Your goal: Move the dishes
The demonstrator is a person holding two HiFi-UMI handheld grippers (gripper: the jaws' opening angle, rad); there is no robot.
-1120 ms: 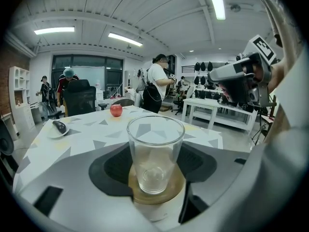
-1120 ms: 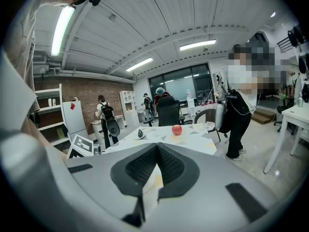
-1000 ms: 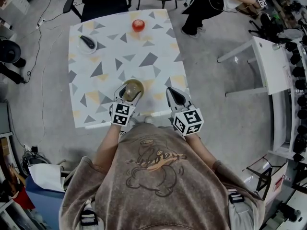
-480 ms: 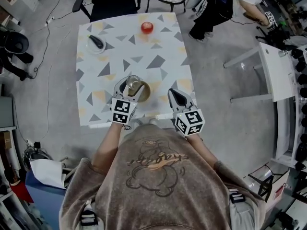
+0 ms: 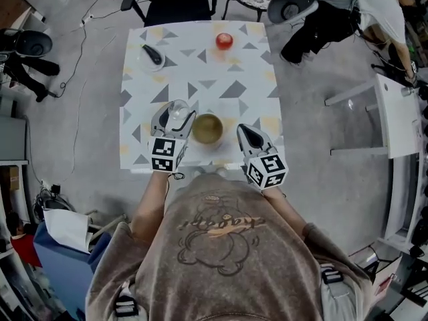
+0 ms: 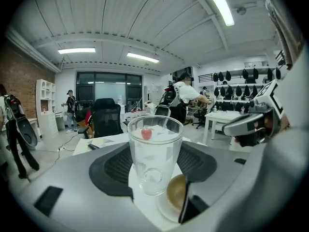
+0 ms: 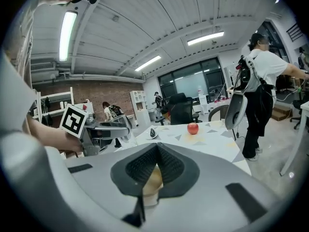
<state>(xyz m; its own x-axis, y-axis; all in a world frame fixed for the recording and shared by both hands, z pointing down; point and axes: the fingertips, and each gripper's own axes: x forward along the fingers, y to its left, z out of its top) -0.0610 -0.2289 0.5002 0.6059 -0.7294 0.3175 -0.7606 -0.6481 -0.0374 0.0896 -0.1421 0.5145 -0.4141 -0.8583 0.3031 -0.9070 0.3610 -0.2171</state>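
My left gripper is shut on a clear drinking glass, held upright above the table's near left part. In the left gripper view the glass stands between the two dark pads, which press on its sides. An olive bowl on a white saucer sits just right of the glass, near the front edge; the same bowl shows low in that view. My right gripper hovers right of the bowl, jaws shut with nothing held. In the right gripper view the bowl shows just past the shut pads.
The triangle-patterned table also holds a red apple at the far side and a small white dish with a dark object at the far left. Office chairs stand beyond the table. A person and a white table are to the right.
My left gripper has lifted the glass from above the bowl and carried it left, so the bowl now stands uncovered. My right gripper has shifted only slightly.
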